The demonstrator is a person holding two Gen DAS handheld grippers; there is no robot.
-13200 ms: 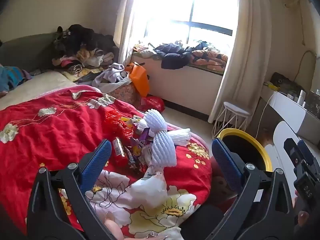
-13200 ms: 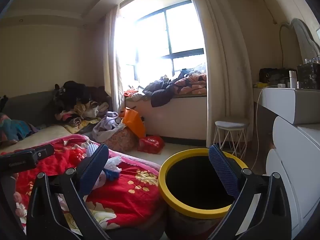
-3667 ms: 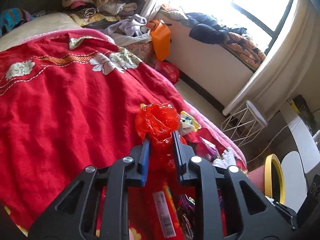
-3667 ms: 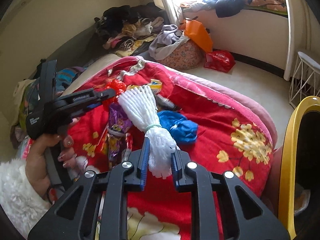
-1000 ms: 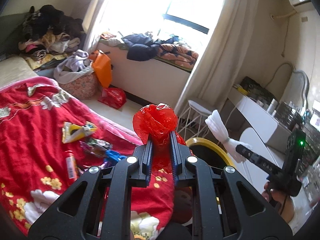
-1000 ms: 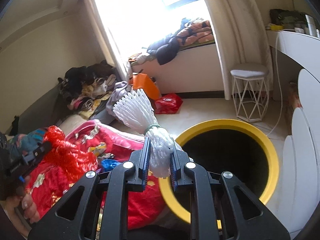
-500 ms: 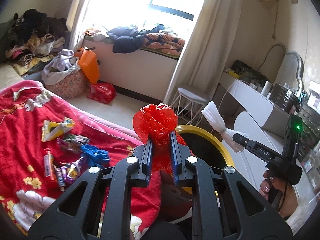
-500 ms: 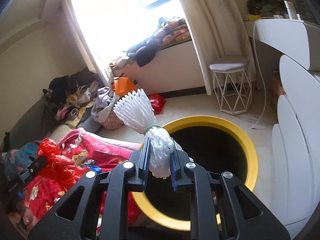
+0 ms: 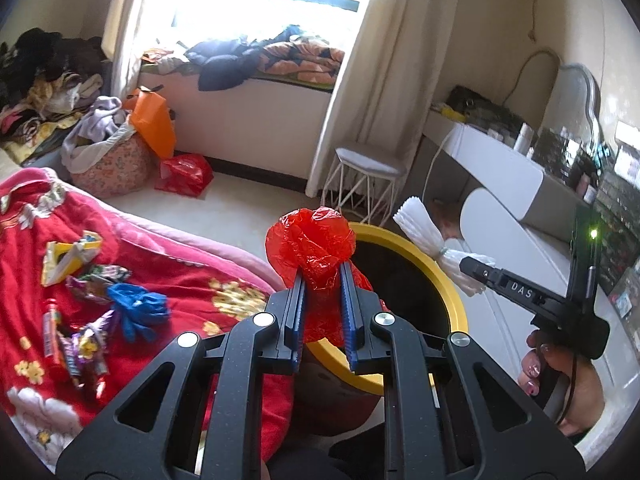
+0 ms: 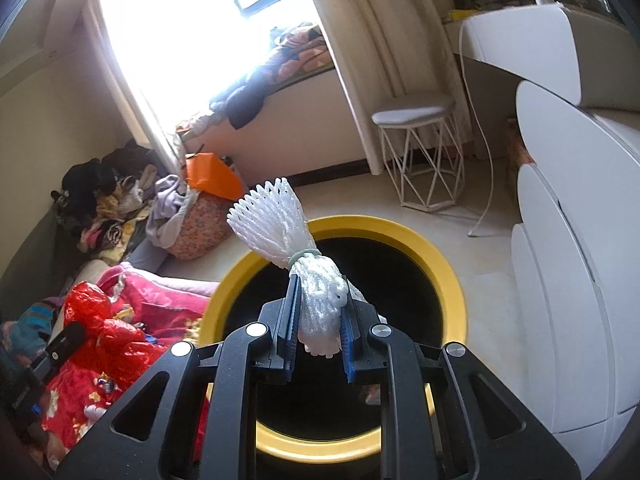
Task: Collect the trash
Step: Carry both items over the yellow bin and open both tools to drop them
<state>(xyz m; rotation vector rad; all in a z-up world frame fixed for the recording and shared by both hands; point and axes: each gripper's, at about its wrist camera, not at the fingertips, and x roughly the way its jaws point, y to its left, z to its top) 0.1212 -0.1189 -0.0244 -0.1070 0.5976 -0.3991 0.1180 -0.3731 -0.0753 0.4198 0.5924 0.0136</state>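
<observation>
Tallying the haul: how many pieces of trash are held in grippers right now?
2: red plastic bag in left hand-held gripper; white foam net in right hand-held gripper, above the bin.

On my left gripper (image 9: 323,300), black frame with blue ribbed pads; between them a glossy red plastic bag (image 9: 310,245). My right gripper (image 10: 319,320), same black and blue, holds a white foam net (image 10: 298,248) banded pale green. I log the bin (image 10: 444,268) as yellow-rimmed with a black interior. Bed cover (image 9: 32,240): red with white and yellow flowers. On it: blue crumpled bag (image 9: 138,308), yellow packet (image 9: 66,256), purple wrappers (image 9: 86,344). Orange bag (image 9: 154,124) by a cream curtain (image 9: 376,80); white stool (image 9: 366,184).
</observation>
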